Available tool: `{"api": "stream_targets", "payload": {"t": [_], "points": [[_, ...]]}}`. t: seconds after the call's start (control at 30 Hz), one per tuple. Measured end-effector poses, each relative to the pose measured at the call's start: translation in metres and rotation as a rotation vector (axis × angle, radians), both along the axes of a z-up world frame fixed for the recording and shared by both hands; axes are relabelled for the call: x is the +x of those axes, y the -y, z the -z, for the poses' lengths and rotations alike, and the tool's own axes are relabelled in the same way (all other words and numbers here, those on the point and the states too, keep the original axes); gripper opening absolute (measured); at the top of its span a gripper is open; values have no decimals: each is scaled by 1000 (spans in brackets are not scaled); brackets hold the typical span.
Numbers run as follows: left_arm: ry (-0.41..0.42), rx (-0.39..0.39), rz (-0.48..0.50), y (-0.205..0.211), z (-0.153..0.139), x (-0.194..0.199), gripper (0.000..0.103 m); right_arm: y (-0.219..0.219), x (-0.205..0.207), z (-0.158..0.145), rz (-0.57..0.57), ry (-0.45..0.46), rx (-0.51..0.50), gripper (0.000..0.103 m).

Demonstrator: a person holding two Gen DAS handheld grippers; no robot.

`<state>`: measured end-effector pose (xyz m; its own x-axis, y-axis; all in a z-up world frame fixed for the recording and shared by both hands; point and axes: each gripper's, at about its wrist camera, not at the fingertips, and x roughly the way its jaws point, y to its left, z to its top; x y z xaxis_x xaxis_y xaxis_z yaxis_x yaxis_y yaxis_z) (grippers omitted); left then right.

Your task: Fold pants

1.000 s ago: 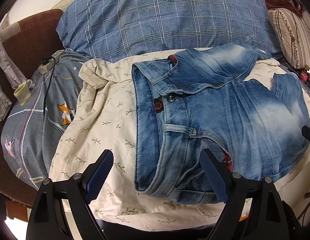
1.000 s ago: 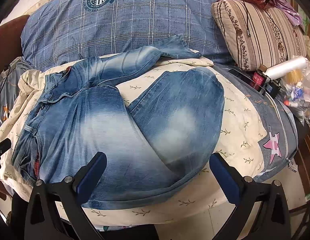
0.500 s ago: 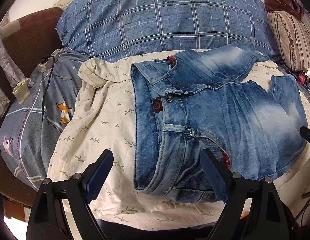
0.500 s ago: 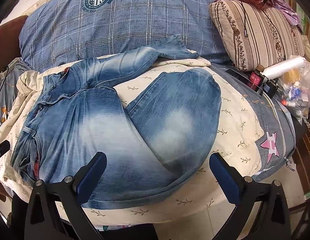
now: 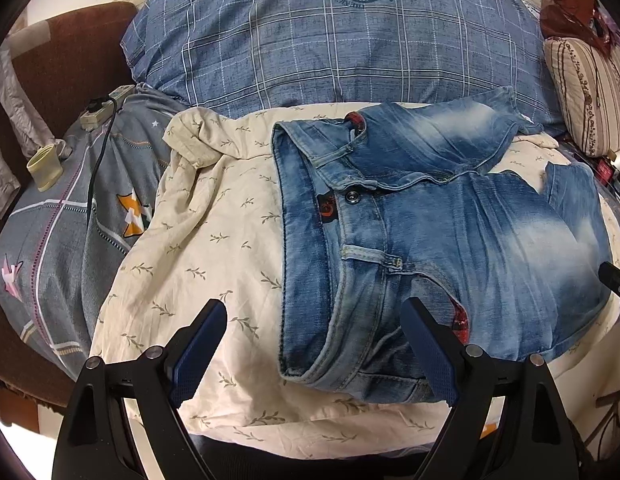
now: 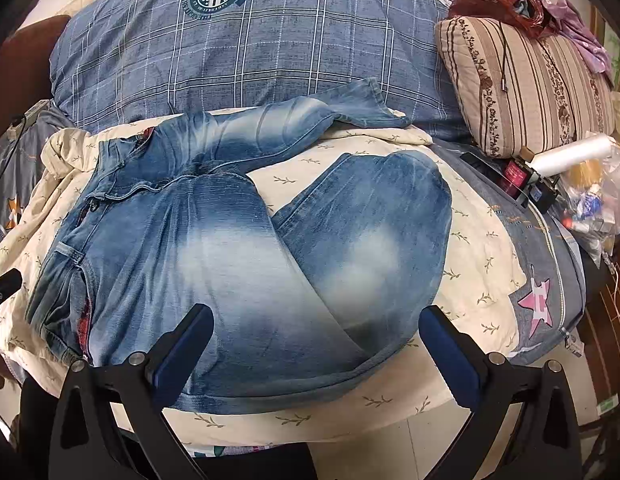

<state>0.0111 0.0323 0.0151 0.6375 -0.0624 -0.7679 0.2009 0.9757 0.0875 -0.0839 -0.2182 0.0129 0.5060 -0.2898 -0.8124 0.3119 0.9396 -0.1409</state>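
Far left edge of the bed: a grey patterned sheet (image 5: 57, 216) with a power strip (image 5: 103, 110) and its black cord lying on it. Next over, a cream leaf-print blanket (image 5: 213, 240) covers the middle of the bed.

Left hand-held gripper (image 5: 314, 350) hovers at the near edge, its fingers spread wide and holding nothing; the left pad sits over bare blanket, the right pad over the waistband end of the jeans.

The jeans (image 6: 237, 256) lie on the cream blanket, waistband toward the left edge, button fly facing up. One leg runs toward the head of the bed, its cuff resting on the blue plaid pillow (image 6: 269, 36). The other leg is doubled back on itself near the front edge, the fold rounded to the right.

Right hand-held gripper (image 6: 314, 352) is also wide apart and empty, poised above the doubled leg at the near edge.

Far right: a striped pillow (image 6: 538, 88), and a clear plastic bag (image 6: 598, 200) of small items at the right edge.
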Motion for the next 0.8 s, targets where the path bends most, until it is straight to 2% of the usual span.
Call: {"api": "stream_targets", "payload": {"t": [0.17,0.27,0.4,0.5,0.6,0.67,0.73,0.8], "points": [[-19,-19,-46,-11,-4,14,89,34,-2,4,70,3,81,103],[-35,-45,-97,-24,-10,29,89,65,-6,0,142,19,86,103],[-95,-124,-191,-49,-12,51,88,123,-13,-4,257,42,115,103],[-203,-228,-232,-62,2,60,88,160,-11,1,316,47,204,103],[-315,-340,-205,-62,23,63,88,189,0,13,326,65,338,103],[-432,-443,-179,-56,46,65,88,201,13,26,305,92,465,103],[-541,-491,-182,-50,69,69,88,204,25,38,301,83,513,103],[-586,-503,-192,-47,82,75,88,203,39,54,301,56,531,103]]}}
